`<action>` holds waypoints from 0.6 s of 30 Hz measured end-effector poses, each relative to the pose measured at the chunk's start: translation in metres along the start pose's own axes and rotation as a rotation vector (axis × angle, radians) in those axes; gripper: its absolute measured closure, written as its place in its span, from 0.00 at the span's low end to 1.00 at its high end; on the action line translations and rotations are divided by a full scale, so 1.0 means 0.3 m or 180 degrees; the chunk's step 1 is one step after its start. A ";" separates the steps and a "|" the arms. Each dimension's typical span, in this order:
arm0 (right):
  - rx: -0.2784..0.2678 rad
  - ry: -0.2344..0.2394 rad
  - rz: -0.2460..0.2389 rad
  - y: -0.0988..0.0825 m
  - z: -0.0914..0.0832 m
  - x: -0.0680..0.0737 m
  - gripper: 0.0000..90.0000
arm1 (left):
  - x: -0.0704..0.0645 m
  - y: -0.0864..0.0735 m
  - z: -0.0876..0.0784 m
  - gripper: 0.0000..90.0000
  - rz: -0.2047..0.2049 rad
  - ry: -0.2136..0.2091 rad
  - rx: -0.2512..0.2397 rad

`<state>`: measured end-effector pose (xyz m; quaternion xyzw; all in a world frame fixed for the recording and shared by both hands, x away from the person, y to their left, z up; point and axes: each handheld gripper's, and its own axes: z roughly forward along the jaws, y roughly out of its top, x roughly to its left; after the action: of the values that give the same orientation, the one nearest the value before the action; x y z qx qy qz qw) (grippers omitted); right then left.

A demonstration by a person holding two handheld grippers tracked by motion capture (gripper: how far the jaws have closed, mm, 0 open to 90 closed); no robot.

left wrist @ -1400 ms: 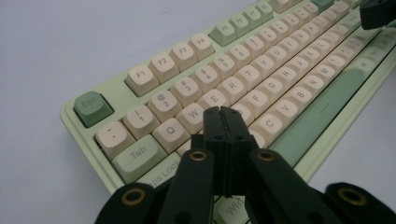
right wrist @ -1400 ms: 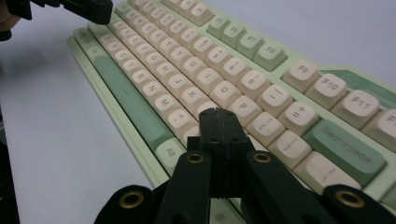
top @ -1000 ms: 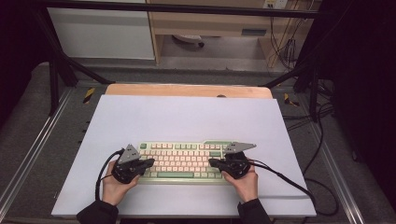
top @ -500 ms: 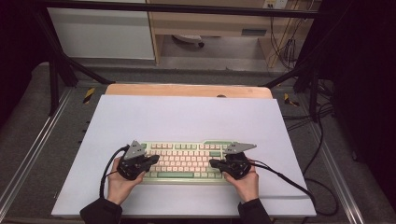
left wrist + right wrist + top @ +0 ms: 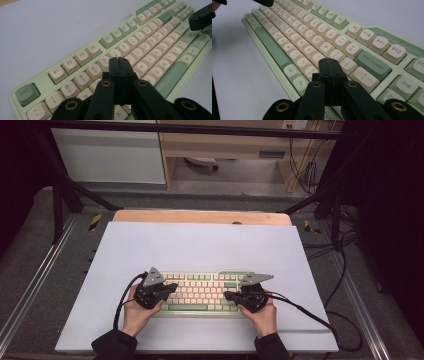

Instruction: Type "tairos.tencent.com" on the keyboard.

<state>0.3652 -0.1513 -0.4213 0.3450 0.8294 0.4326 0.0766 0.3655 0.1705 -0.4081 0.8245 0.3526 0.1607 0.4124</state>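
While both hands rest low: typing step, closed tips used to poke keys.
Left gripper [image 5: 170, 289]: jaws pressed together, holding nothing, over the number keys.
Right gripper [image 5: 229, 295]: clenched too, empty, by the P key.
Keyboard [image 5: 200, 290]: flat on the white table [image 5: 200, 245], between both.
Next move: I think press one key gently.

A pale lilac mat [image 5: 200, 245] covers most of the tabletop, leaving a strip of bare wood [image 5: 200, 216] along the far edge. Beyond that edge stand a white cabinet [image 5: 107, 157] on the left and a wooden shelf unit [image 5: 225, 150] beside it. Black cables [image 5: 305, 167] hang past the far right corner, and yellow-black tape marks [image 5: 95, 221] sit by both far corners.
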 end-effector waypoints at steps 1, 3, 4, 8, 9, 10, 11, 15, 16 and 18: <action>-0.0001 0.0000 -0.0003 0.000 0.000 0.000 1.00 | -0.001 0.002 0.005 1.00 -0.0006 -0.0001 0.0004; 0.0004 0.0001 -0.0022 0.000 0.001 -0.002 1.00 | -0.004 0.006 0.014 1.00 -0.0009 -0.0007 0.0008; -0.0001 -0.0001 -0.0022 -0.001 0.002 -0.002 1.00 | -0.007 0.008 0.019 1.00 -0.0004 -0.0009 0.0014; -0.0004 -0.0001 -0.0018 -0.001 0.002 -0.001 1.00 | -0.017 0.015 0.041 1.00 0.0020 -0.0011 0.0035; 0.0001 0.0000 -0.0023 -0.001 0.002 -0.002 1.00 | -0.019 0.016 0.046 1.00 0.0019 -0.0011 0.0042; 0.0001 0.0001 -0.0022 -0.001 0.001 -0.002 1.00 | -0.020 0.017 0.052 1.00 0.0017 -0.0013 0.0044; 0.0004 0.0003 -0.0025 -0.001 0.001 -0.002 1.00 | -0.022 0.018 0.057 1.00 0.0020 -0.0017 0.0048; -0.0002 0.0002 -0.0025 -0.001 0.002 -0.002 1.00 | -0.025 0.015 0.075 1.00 0.0046 -0.0005 0.0075; 0.0001 0.0004 -0.0026 -0.001 0.002 -0.002 1.00 | -0.025 0.014 0.079 1.00 0.0041 -0.0009 0.0075; 0.0003 0.0007 -0.0023 0.000 0.001 -0.002 1.00 | -0.025 0.012 0.085 1.00 0.0034 -0.0009 0.0075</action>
<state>0.3657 -0.1515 -0.4216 0.3416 0.8309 0.4323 0.0771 0.3762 0.1492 -0.4207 0.8314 0.3495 0.1575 0.4023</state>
